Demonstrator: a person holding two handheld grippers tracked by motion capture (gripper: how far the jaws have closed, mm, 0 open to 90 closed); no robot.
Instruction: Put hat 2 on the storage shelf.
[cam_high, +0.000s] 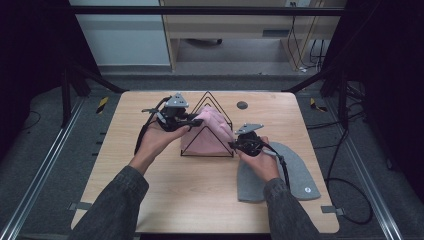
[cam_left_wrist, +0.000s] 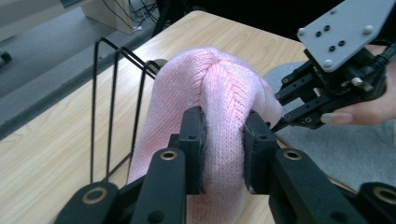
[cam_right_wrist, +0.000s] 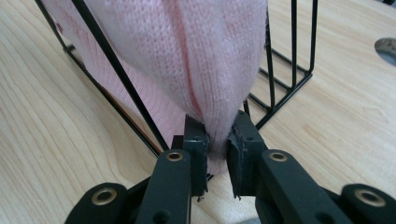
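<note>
Draping a pink knit hat (cam_high: 207, 131) over the black wire rack (cam_high: 218, 111) at mid-desk (cam_high: 200, 200), you have both sets of tongs clamped on the knit: the left tongs (cam_left_wrist: 224, 140) on a thick fold near the crown, the right tongs (cam_right_wrist: 217, 142) on a thin pinch beside a rack wire. Pull unevenly and that thin pinch may slip, the knit may snag, or the light rack may tip toward the grey hat (cam_high: 295, 172).
</note>
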